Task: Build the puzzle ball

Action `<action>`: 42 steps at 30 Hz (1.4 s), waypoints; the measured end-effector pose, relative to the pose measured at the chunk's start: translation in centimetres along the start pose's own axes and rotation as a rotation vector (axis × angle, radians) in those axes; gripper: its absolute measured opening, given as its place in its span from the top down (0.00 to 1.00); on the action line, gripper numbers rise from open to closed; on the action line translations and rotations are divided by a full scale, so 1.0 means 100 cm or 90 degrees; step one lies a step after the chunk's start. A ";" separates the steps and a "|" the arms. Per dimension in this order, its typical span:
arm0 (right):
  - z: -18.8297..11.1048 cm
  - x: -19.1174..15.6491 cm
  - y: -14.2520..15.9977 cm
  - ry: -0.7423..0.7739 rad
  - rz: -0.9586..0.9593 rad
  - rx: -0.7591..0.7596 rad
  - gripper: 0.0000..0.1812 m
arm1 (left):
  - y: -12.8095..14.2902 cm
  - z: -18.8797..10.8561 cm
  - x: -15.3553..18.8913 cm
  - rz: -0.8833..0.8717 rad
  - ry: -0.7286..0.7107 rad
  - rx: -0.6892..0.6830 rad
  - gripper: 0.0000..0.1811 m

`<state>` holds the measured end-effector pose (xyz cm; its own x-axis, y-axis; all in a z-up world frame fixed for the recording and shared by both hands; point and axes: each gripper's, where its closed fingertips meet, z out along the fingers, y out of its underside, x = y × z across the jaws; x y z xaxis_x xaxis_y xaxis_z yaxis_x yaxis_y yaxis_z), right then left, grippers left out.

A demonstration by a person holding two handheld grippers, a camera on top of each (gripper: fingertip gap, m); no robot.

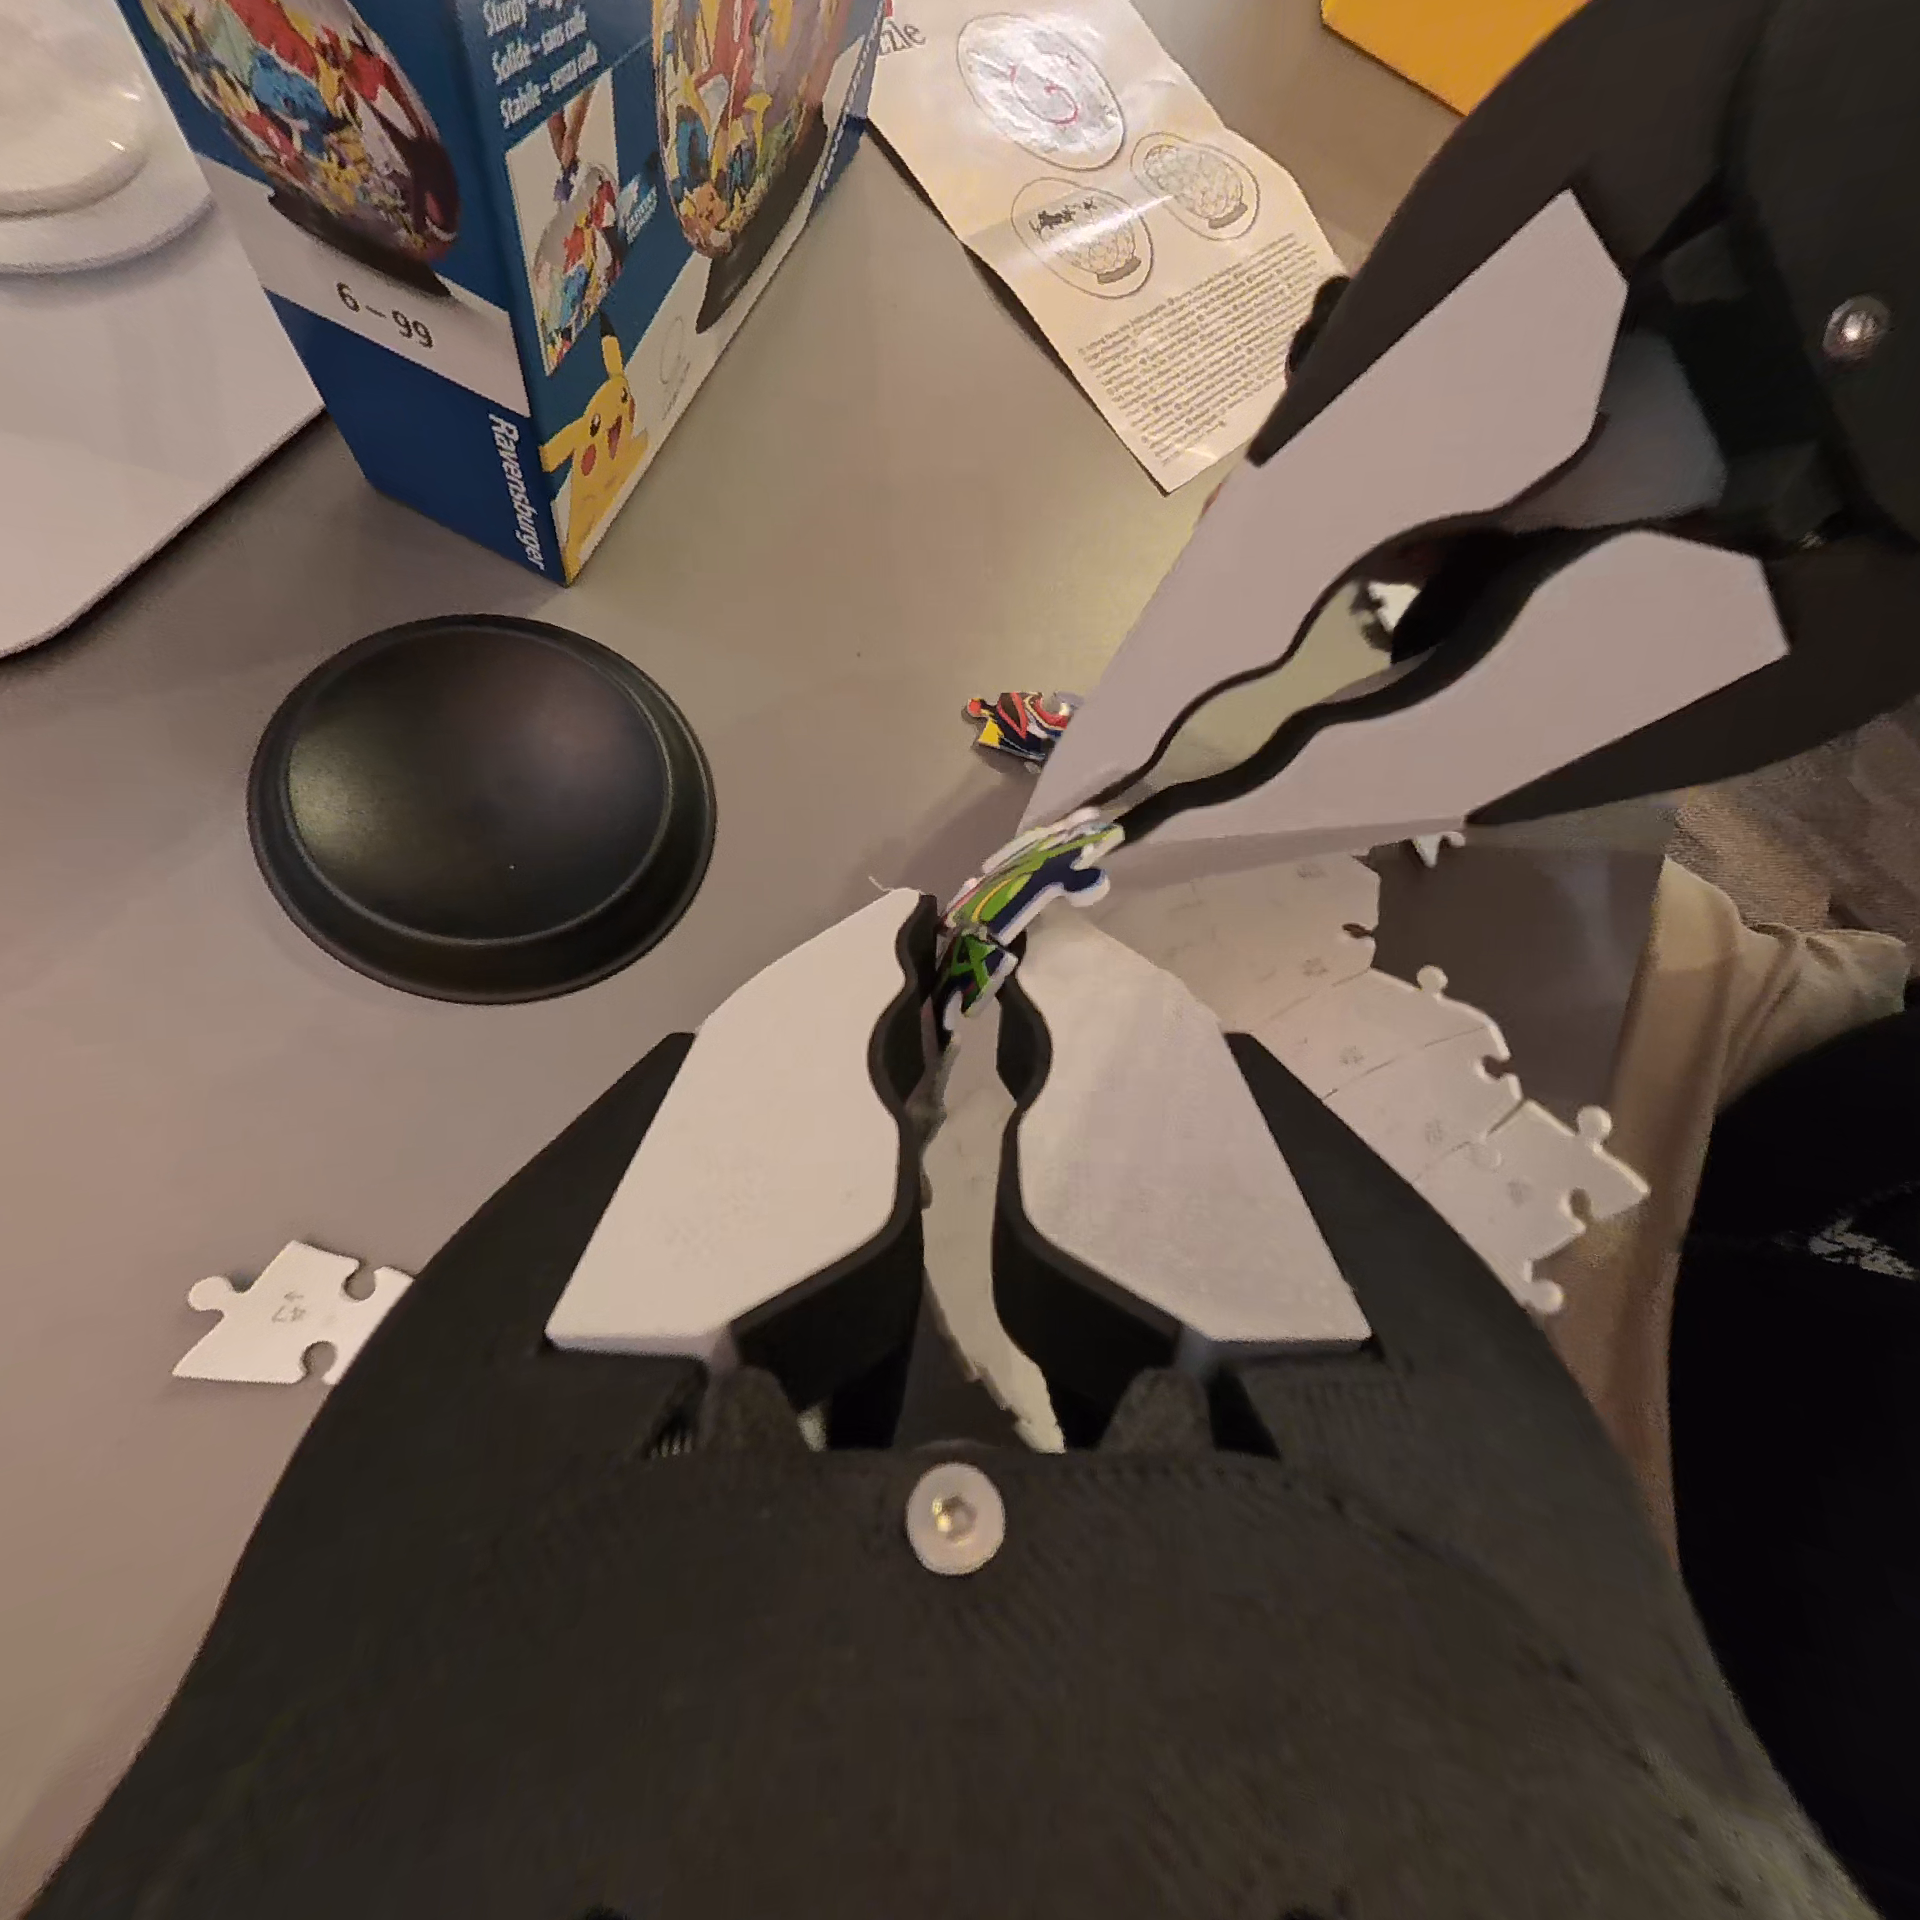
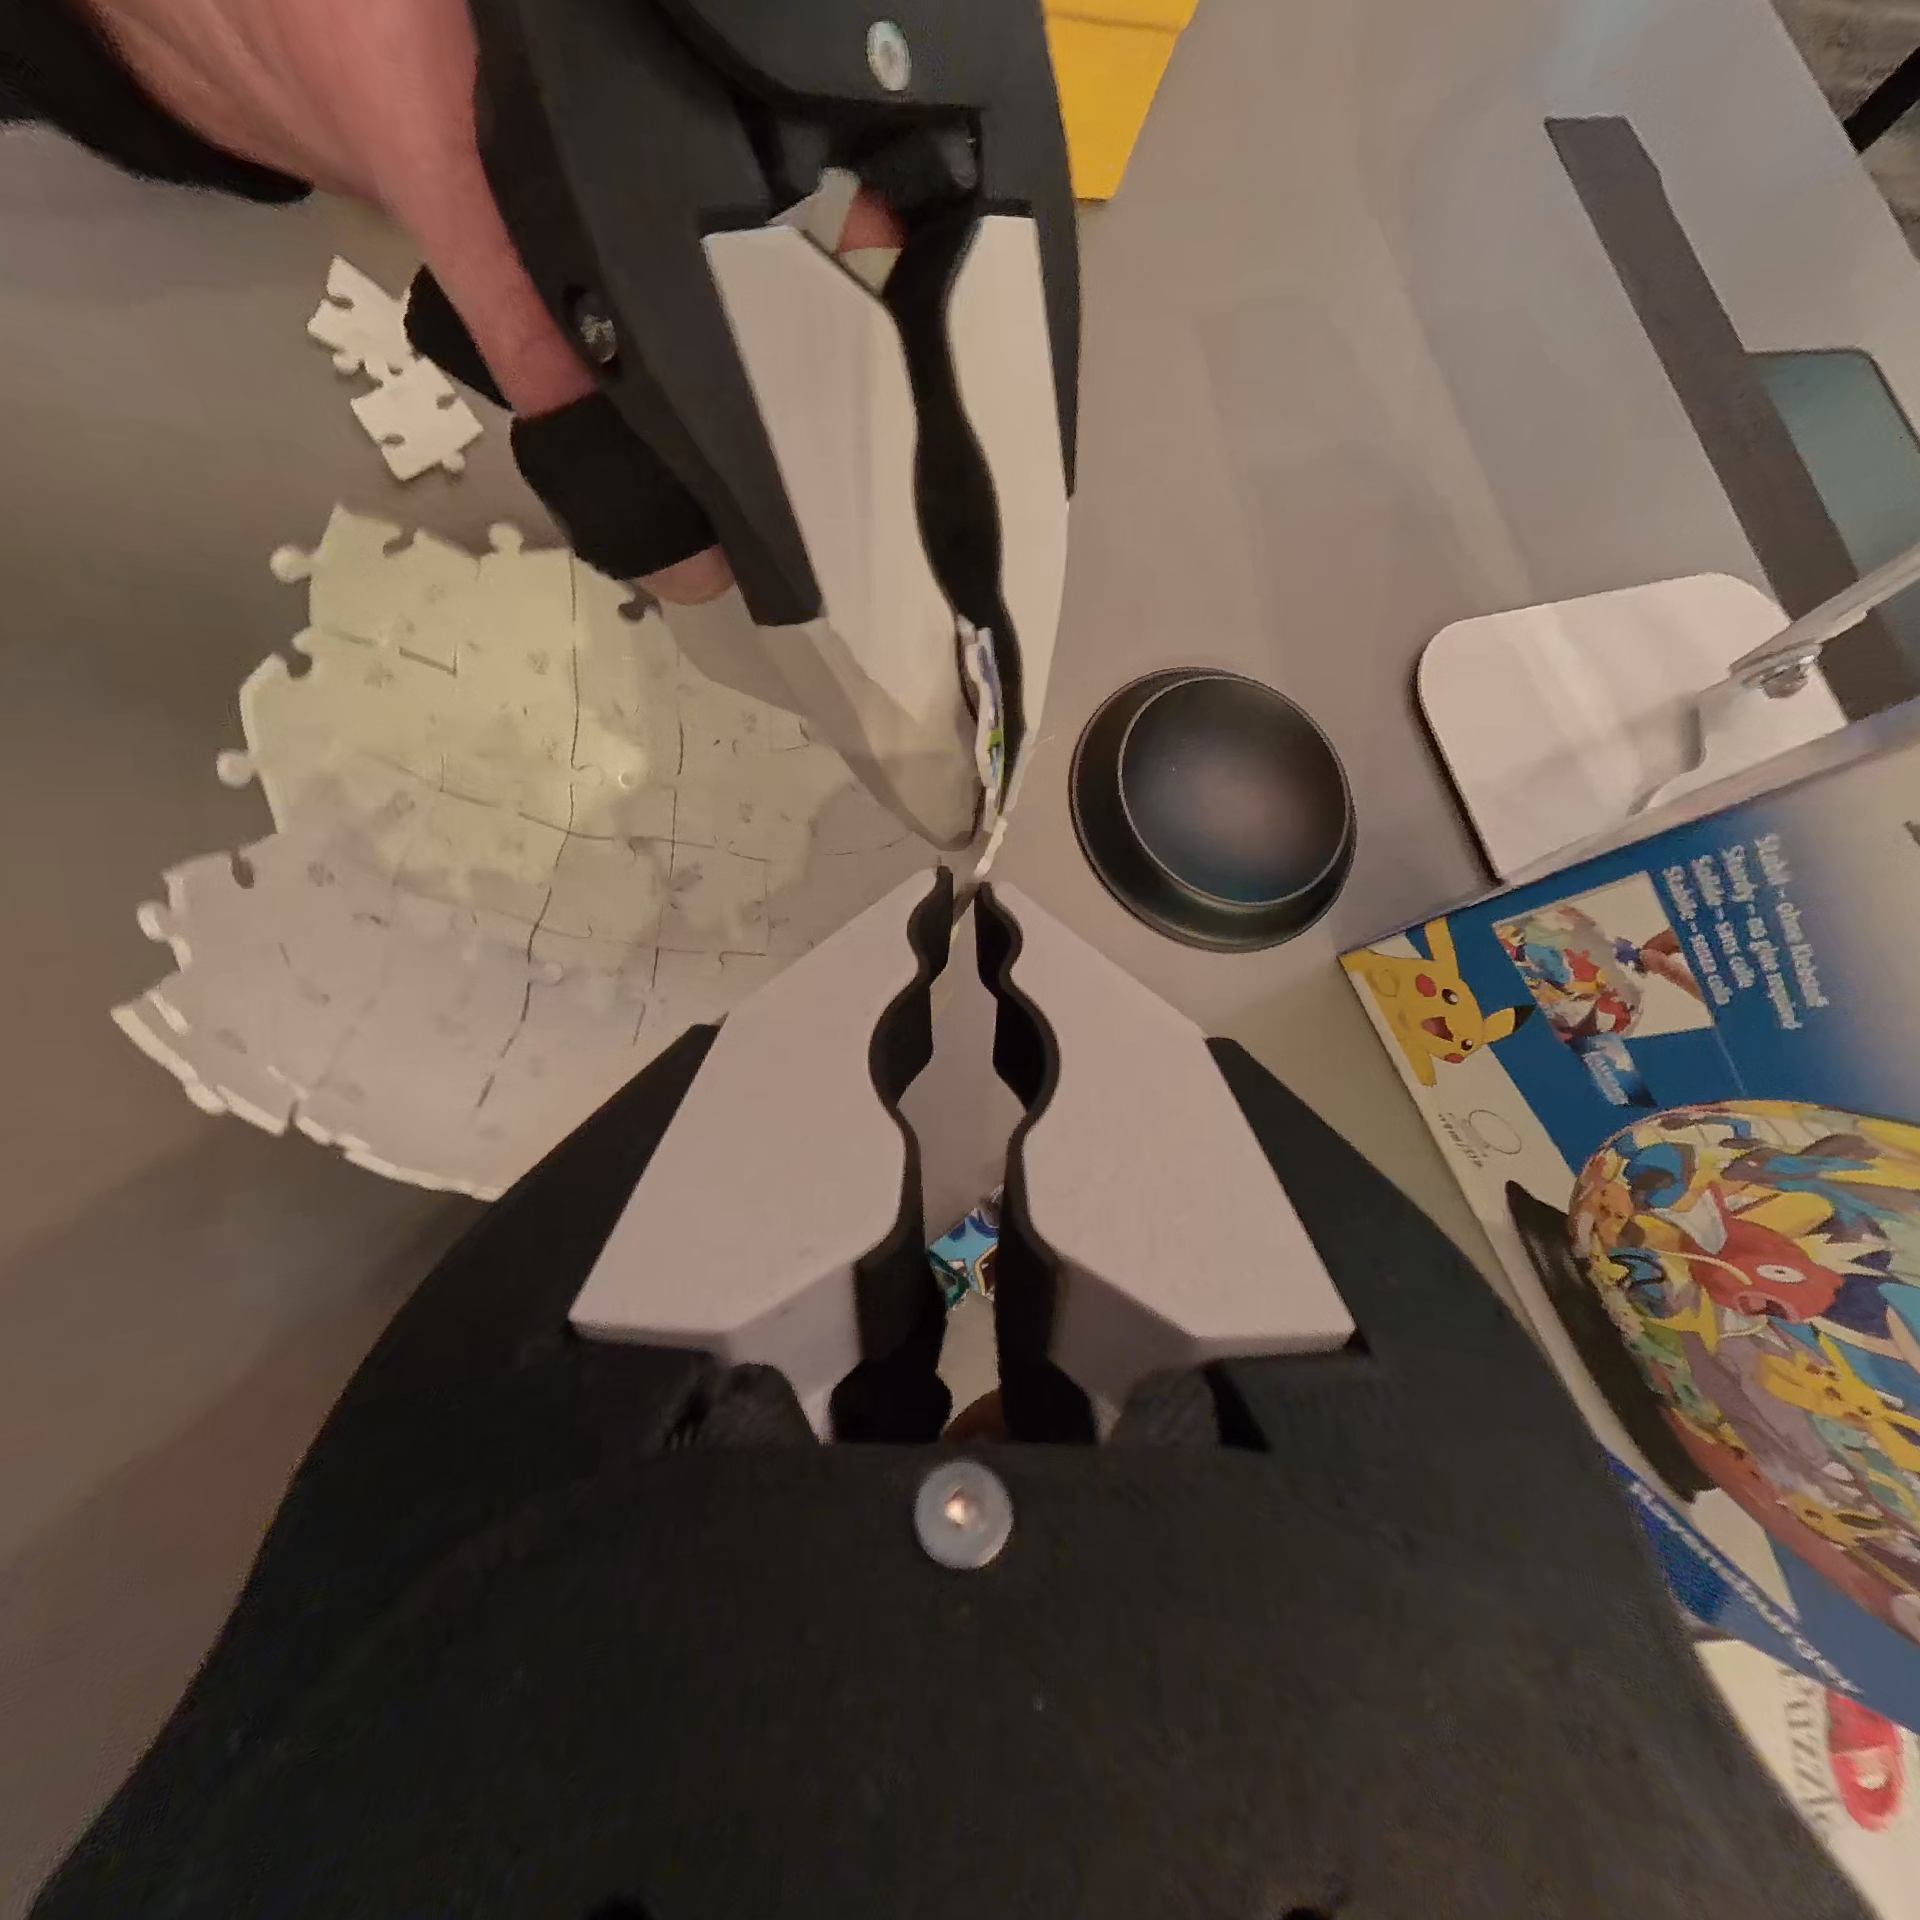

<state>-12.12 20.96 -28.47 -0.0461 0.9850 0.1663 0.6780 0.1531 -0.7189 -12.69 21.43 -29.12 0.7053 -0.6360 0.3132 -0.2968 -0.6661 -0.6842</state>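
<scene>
Two hand-held grippers meet tip to tip above the counter (image 1: 831,582): we see the left hand-held gripper (image 1: 961,961) clenched on the curved puzzle shell (image 2: 468,831), the right hand-held gripper (image 2: 961,894) clenched on a green puzzle piece (image 1: 1049,868), beside the black stand (image 1: 480,810).

Landmark: stand (image 1: 480,808) on the desk (image 1: 852,540). Left wrist view: box (image 1: 499,260) behind stand, leaflet (image 1: 1132,239) behind-right. Loose piece (image 1: 286,1311) in front-left of stand; another piece (image 1: 1020,720) to its right. Assembled shell section (image 1: 1455,1081) further right, nearer the camera.
</scene>
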 end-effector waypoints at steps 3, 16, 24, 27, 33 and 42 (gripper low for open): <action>0.000 0.007 -0.001 0.000 0.025 -0.003 0.97 | 0.002 0.002 0.001 0.001 0.005 -0.002 0.98; 0.003 0.006 0.003 -0.075 0.098 0.012 1.00 | 0.004 0.004 0.003 0.017 0.011 0.001 0.97; 0.004 0.007 0.002 -0.113 0.171 0.078 1.00 | 0.002 -0.001 0.003 0.022 0.021 0.016 0.95; 0.003 0.008 -0.001 -0.122 0.184 0.094 1.00 | 0.003 -0.001 0.003 0.015 0.026 0.018 0.94; 0.010 0.006 0.001 -0.130 0.195 0.097 1.00 | 0.010 0.000 0.003 0.010 0.044 0.001 0.89; 0.014 0.005 -0.003 -0.129 0.202 0.109 1.00 | 0.018 -0.002 -0.003 0.004 0.049 -0.011 0.89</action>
<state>-13.36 21.48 -29.18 -0.0095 0.9785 -0.2062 0.5511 -0.1670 -0.8175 -13.53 20.31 -30.36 0.6523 -0.6679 0.3585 -0.3125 -0.6678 -0.6755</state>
